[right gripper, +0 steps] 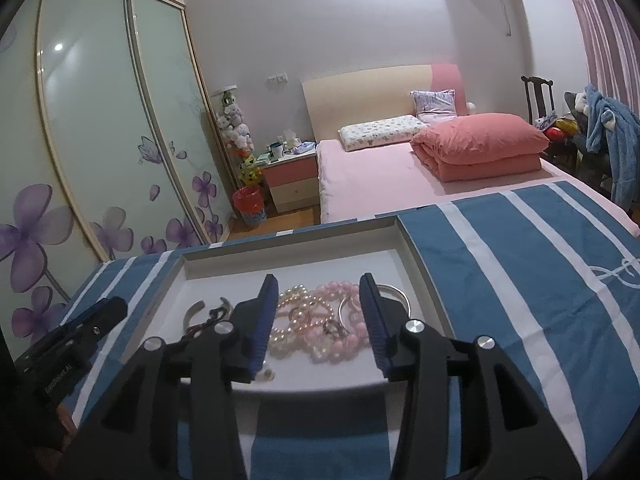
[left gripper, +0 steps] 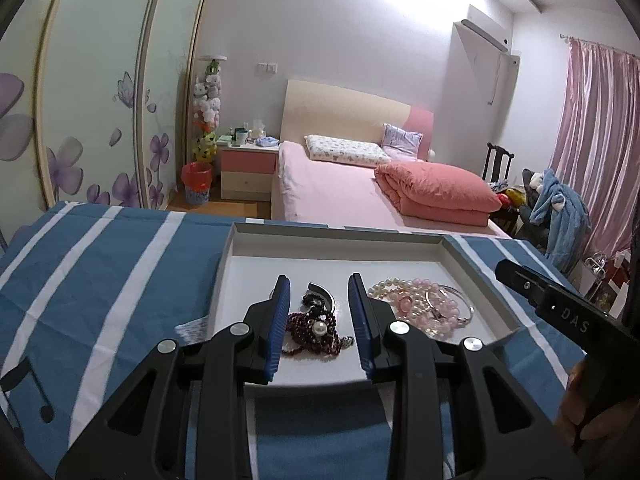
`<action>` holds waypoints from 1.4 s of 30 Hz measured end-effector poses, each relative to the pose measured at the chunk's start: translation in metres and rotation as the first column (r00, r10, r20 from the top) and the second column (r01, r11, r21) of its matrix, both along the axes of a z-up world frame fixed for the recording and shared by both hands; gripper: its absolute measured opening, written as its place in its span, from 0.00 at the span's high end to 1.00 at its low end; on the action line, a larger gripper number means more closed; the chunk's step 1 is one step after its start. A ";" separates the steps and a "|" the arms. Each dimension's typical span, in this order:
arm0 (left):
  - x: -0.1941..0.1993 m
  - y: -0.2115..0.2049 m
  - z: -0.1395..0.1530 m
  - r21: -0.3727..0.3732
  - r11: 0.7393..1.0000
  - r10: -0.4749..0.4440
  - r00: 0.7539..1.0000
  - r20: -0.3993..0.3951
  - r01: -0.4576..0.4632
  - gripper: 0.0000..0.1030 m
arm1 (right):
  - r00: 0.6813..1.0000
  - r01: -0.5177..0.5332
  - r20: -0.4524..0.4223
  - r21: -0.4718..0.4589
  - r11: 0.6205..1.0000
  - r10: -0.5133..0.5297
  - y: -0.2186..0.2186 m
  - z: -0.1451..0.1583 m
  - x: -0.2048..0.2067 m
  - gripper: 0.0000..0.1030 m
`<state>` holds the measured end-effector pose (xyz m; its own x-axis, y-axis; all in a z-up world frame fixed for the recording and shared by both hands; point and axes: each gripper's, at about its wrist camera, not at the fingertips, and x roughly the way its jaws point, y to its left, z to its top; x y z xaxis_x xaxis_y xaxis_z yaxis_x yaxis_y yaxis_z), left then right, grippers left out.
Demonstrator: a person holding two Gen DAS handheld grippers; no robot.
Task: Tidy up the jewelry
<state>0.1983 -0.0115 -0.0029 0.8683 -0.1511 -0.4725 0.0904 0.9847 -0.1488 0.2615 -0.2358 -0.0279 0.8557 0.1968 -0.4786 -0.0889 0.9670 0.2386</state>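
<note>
left gripper (left gripper: 318,324) jaws parted, empty, above dark red bead strand (left gripper: 310,330) | right gripper (right gripper: 320,322) jaws parted, empty, over pearl bracelet (right gripper: 296,316) and pink bead bracelet (right gripper: 340,320) | jewelry lies in shallow white tray (left gripper: 340,248) on blue striped cloth (left gripper: 100,280)

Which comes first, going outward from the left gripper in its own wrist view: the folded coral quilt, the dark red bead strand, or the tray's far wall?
1. Dark red bead strand: in the tray, framed by the open fingers of the left gripper.
2. Tray's far wall: straight ahead, beyond the jewelry.
3. Folded coral quilt: on the bed, far right.
</note>
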 end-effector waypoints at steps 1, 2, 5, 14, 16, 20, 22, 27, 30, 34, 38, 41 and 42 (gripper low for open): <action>-0.005 0.002 0.002 -0.001 1.000 0.002 1.000 0.004 -0.002 0.69 | 1.000 -0.002 0.002 0.002 1.000 0.002 -0.002 0.002 -0.004 0.58; -0.011 0.004 0.005 -0.002 1.000 0.004 1.000 0.010 -0.004 0.68 | 1.000 -0.004 0.003 0.002 1.000 0.004 -0.002 0.005 -0.010 0.57; -0.030 0.011 0.010 -0.003 1.000 0.016 1.000 0.024 -0.016 0.64 | 1.000 -0.015 0.009 -0.002 1.000 0.015 -0.002 0.012 -0.030 0.55; -0.079 0.023 0.012 0.015 0.998 0.068 0.997 0.036 -0.069 0.54 | 0.999 -0.041 0.013 -0.036 0.998 0.042 0.003 0.019 -0.093 0.44; -0.090 0.024 0.012 0.018 0.997 0.077 0.996 0.039 -0.078 0.50 | 0.999 -0.044 0.016 -0.052 0.998 0.045 0.005 0.019 -0.104 0.41; -0.108 0.023 0.011 0.037 0.995 0.091 0.994 0.055 -0.093 0.41 | 0.998 -0.044 0.030 -0.077 0.996 0.047 0.009 0.020 -0.125 0.31; -0.118 0.022 0.010 0.049 0.994 0.096 0.993 0.064 -0.099 0.37 | 0.998 -0.043 0.043 -0.092 0.995 0.047 0.011 0.020 -0.135 0.25; -0.136 0.019 0.010 0.070 0.991 0.106 0.991 0.082 -0.112 0.25 | 0.996 -0.035 0.072 -0.102 0.994 0.042 0.011 0.021 -0.159 0.08; -0.146 0.016 0.011 0.083 0.989 0.112 0.989 0.096 -0.120 0.14 | 0.995 -0.025 0.093 -0.109 0.994 0.036 0.011 0.021 -0.171 0.04; -0.157 0.012 0.014 0.108 0.985 0.123 0.984 0.126 -0.137 0.03 | 0.994 -0.002 0.110 -0.133 0.991 0.017 0.013 0.021 -0.182 0.04; -0.168 0.006 0.014 0.136 0.979 0.130 0.981 0.142 -0.150 0.02 | 0.992 -0.004 0.122 -0.146 0.989 0.022 0.015 0.021 -0.193 0.04; -0.172 0.003 0.011 0.140 0.978 0.136 0.981 0.139 -0.155 0.02 | 0.992 -0.006 0.126 -0.151 0.988 0.025 0.015 0.019 -0.201 0.04; -0.173 0.003 0.010 0.139 0.978 0.136 0.981 0.139 -0.155 0.02 | 0.992 -0.005 0.127 -0.152 0.988 0.025 0.015 0.018 -0.203 0.04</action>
<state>0.0252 -0.0089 0.0075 0.9305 0.0451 -0.3636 -0.0470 0.9989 0.0036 0.0583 -0.2203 -0.0096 0.9092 0.1438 -0.3908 -0.1241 0.9894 0.0753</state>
